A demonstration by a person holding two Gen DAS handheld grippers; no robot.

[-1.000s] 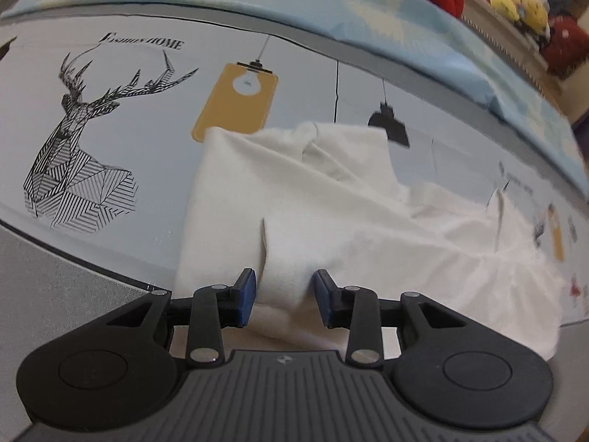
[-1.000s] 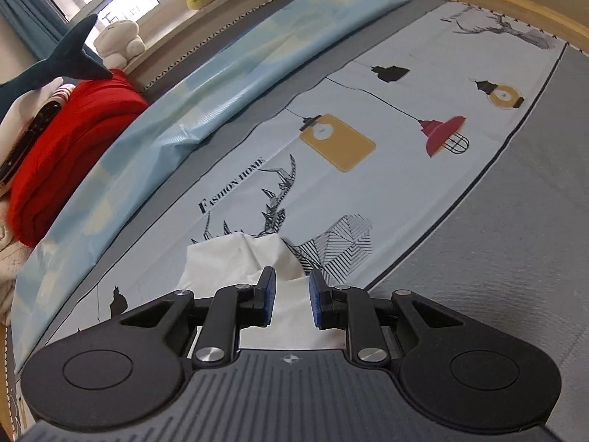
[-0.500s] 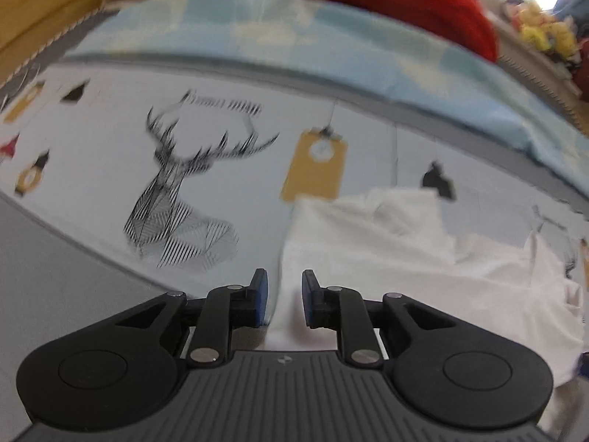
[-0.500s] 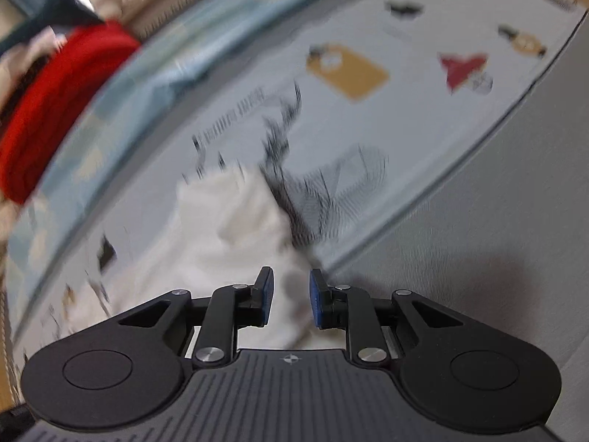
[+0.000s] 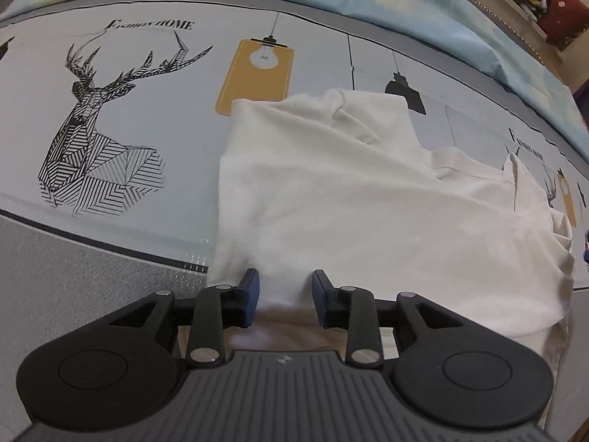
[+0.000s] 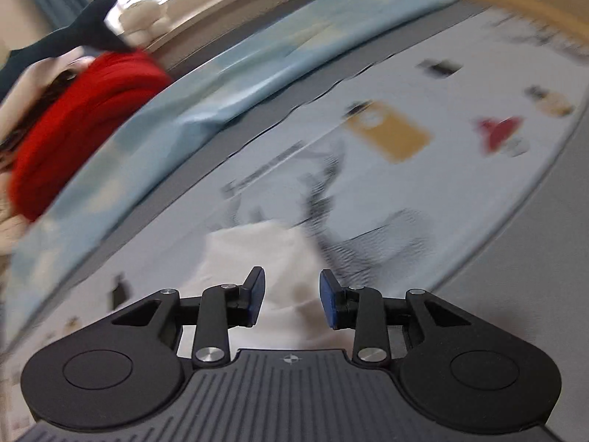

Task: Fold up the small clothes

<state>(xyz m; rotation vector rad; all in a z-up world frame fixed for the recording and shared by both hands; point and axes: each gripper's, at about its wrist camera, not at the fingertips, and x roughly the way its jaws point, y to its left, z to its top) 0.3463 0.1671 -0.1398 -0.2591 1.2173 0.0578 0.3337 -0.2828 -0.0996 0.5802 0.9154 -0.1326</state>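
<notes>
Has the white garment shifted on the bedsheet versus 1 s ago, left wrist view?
No. The white garment's top-left corner overlaps the yellow lamp print's lower edge, as it did a second ago; only small wrinkles differ.

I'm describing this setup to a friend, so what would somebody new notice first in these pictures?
First, the white garment spread over the printed bedsheet, lying right before the open left tongs. Beside it, to the left, stands a bold black line-drawn deer print. In the blurred right view, a bright red bundle sits far left beyond the pale blue cloth.
</notes>
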